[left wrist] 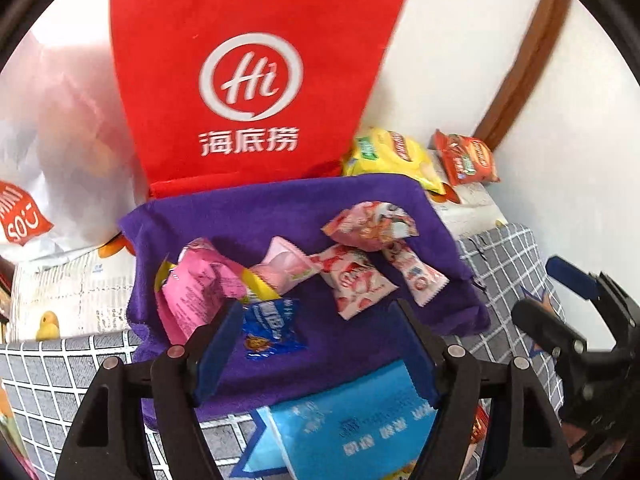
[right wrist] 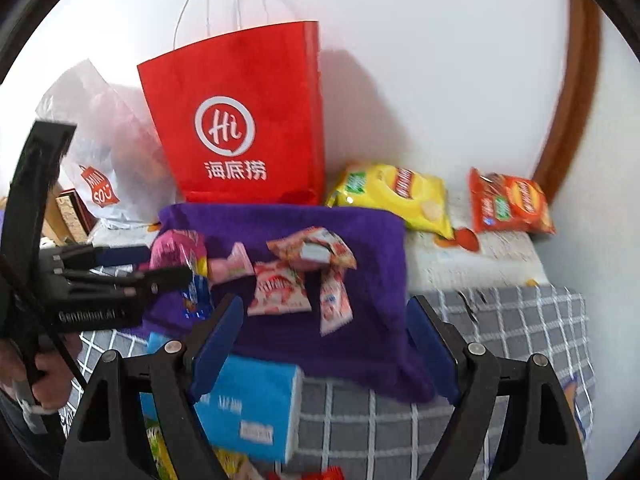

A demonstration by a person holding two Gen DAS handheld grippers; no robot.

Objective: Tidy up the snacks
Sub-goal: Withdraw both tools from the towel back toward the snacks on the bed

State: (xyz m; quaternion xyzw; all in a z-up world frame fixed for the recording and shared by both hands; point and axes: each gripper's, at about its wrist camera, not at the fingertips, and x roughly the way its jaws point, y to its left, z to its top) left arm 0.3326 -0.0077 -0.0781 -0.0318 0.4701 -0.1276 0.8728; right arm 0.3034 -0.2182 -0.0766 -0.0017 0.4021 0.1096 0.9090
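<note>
Two handheld grippers hover over a bed, both spread wide and grasping nothing. Between the left gripper's (left wrist: pixel 316 328) fingers lies a small blue candy packet (left wrist: pixel 272 330) on a purple towel (left wrist: pixel 248 216), beside a crumpled pink wrapper (left wrist: pixel 200 284). The right gripper (right wrist: pixel 324 340) faces strawberry-print snack packets (right wrist: pixel 280 288) further along the towel. Behind stand a red paper bag (right wrist: pixel 240 120), a yellow chip bag (right wrist: pixel 392 192) and an orange chip bag (right wrist: pixel 512 204). Sorting seems barely begun; next, the left gripper likely needs to lower and pinch the blue packet.
</note>
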